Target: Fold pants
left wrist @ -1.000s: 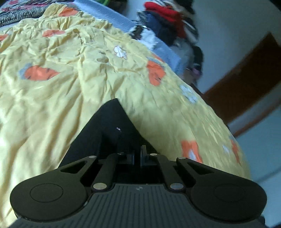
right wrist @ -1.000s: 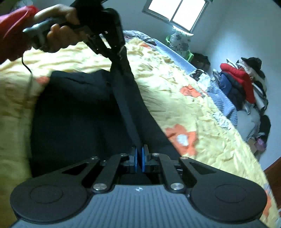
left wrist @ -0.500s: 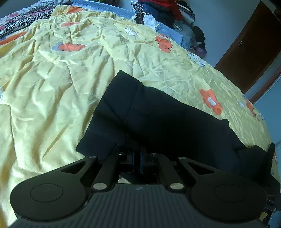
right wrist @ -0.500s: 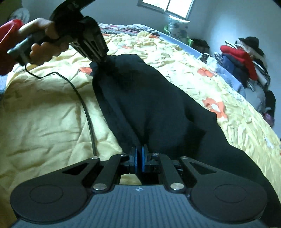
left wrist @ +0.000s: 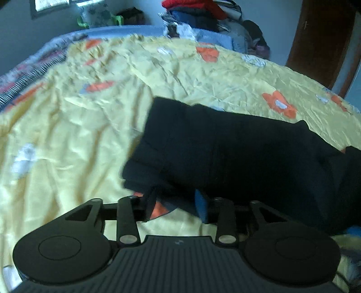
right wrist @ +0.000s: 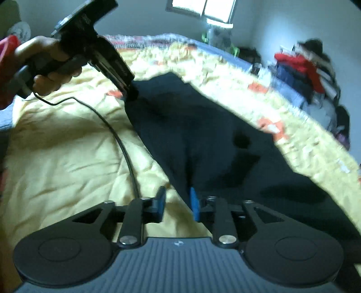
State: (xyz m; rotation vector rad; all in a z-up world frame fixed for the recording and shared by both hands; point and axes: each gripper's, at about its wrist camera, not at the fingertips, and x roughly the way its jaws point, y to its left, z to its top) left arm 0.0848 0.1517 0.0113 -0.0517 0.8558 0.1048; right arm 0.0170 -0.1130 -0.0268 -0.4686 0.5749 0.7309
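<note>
Black pants (left wrist: 237, 153) lie folded on the yellow flowered bedspread (left wrist: 67, 139). My left gripper (left wrist: 174, 205) sits at their near edge, jaws opening; the gap shows bedspread, and the cloth edge lies just past the fingertips. In the right wrist view the pants (right wrist: 203, 135) stretch away across the bedspread (right wrist: 67, 157). My right gripper (right wrist: 177, 204) is at their near left edge, jaws opening, with the blue pads (right wrist: 194, 205) apart and not pressing cloth. A hand (right wrist: 49, 67) holds the left gripper (right wrist: 133, 95), whose tips rest at the far corner.
A black cable (right wrist: 126, 146) trails from the left gripper over the bedspread. A pile of clothes (left wrist: 203, 13) (right wrist: 300, 69) lies past the far side of the bed. A brown door (left wrist: 320, 40) stands at the right. A window (right wrist: 203, 9) is behind.
Both grippers, shut on the lifted pants before, brought the cloth down onto the bed. Their jaws have now parted and the fabric lies loose.
</note>
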